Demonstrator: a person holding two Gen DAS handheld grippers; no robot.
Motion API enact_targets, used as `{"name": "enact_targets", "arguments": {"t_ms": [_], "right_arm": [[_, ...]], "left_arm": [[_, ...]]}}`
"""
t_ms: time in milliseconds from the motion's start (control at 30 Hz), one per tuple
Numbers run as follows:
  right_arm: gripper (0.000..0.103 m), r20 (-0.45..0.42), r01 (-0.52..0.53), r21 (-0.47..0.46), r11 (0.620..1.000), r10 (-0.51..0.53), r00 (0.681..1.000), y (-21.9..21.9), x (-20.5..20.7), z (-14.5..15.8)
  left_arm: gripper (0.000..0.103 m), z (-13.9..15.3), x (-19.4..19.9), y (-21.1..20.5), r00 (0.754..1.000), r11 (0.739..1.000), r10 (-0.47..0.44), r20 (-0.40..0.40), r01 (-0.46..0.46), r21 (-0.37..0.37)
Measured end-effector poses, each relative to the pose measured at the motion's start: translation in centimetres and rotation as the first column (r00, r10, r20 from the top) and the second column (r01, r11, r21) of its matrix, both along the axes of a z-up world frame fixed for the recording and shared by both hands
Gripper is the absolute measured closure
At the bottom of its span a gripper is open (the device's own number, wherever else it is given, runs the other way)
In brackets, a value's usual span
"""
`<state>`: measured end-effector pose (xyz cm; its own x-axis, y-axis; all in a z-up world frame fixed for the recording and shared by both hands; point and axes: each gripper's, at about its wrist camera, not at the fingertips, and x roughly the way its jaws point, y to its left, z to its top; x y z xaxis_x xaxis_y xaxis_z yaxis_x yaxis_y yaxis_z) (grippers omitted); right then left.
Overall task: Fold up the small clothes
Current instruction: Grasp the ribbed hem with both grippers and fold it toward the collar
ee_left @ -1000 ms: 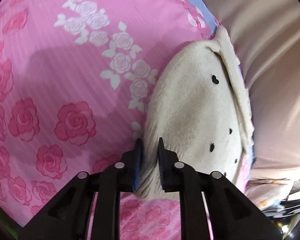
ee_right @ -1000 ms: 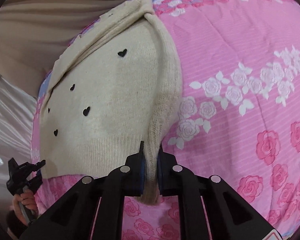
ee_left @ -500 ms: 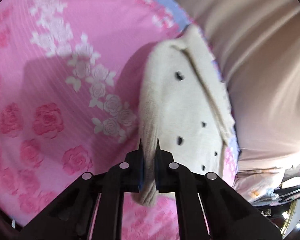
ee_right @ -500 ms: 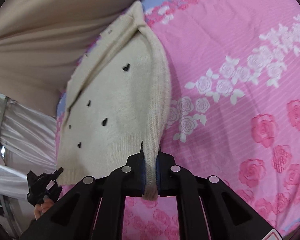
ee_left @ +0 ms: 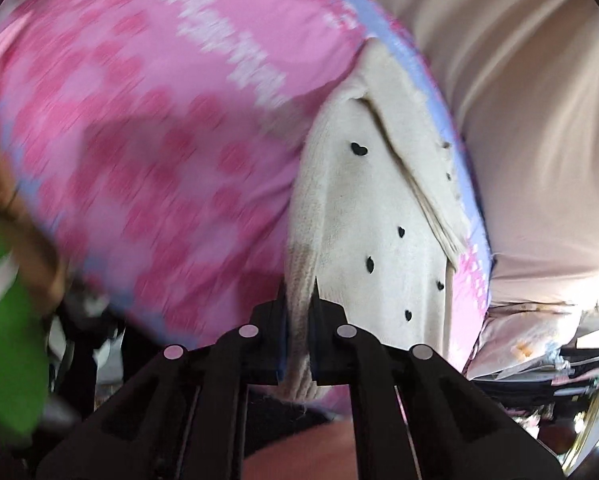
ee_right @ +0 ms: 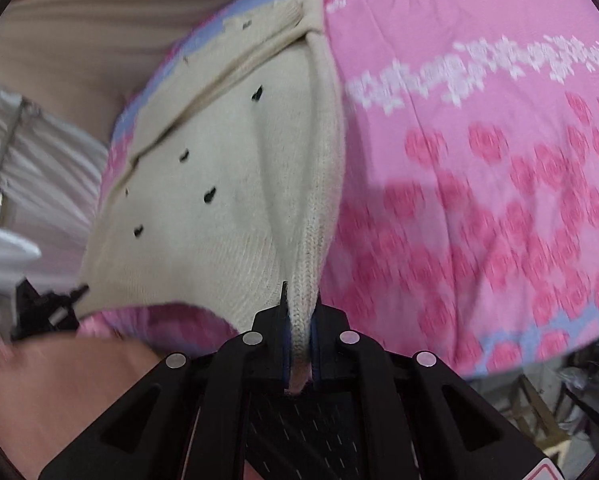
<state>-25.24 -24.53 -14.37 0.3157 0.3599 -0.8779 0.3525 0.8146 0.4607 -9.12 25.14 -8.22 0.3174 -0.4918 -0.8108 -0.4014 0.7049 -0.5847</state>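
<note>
Left gripper (ee_left: 298, 304) angled down over bed edge, jaws clamped on ribbed hem fold of cream knit sweater with black hearts (ee_left: 363, 216). Right gripper (ee_right: 299, 312) likewise pinching hem fold of same sweater (ee_right: 227, 200). One sweater, two grippers. Sweater's far part lies on pink rose-print bedsheet (ee_left: 159, 100), near its blue border. Left view alone shows green blurred object (ee_left: 7, 320); right view alone shows white draped cloth (ee_right: 39, 168).

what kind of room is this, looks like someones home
Probably a bedroom in a home. The cream sweater lies on a pink rose-print bedsheet spread like a bed cover, a beige curtain-like cloth hangs behind it, and cluttered household items sit beside the bed.
</note>
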Motion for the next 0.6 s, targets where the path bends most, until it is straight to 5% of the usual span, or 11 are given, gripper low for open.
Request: {"name": "enact_targets", "arguments": {"t_ms": [133, 233, 367, 600], "right_arm": [[0.097, -0.009, -0.044, 0.046, 0.998, 0.044, 0.999, 0.2, -1.4, 1.9], [0.097, 0.123, -0.006, 0.048, 0.999, 0.000, 0.992, -1.3, 0.8, 5.9], [0.096, 0.318, 0.096, 0.099, 0.990, -0.123, 0.940, -4.6, 6.2, 9.3], [0.096, 0.452, 0.177, 0.061, 0.982, -0.185, 0.873, -7.3, 16.6, 9.9]], "left_arm": [[0.097, 3.8, -1.8, 1.0, 0.993, 0.995, 0.091, 0.072, -0.094, 0.041], [0.097, 7.4, -1.6, 0.6, 0.977, 0.993, 0.090, 0.191, -0.104, 0.063], [0.097, 9.7, 3.2, -0.7, 0.948, 0.995, 0.079, 0.307, -0.091, 0.026], [0.097, 10.8, 13.7, -3.5, 0.897, 0.997, 0.049, 0.439, -0.073, 0.038]]}}
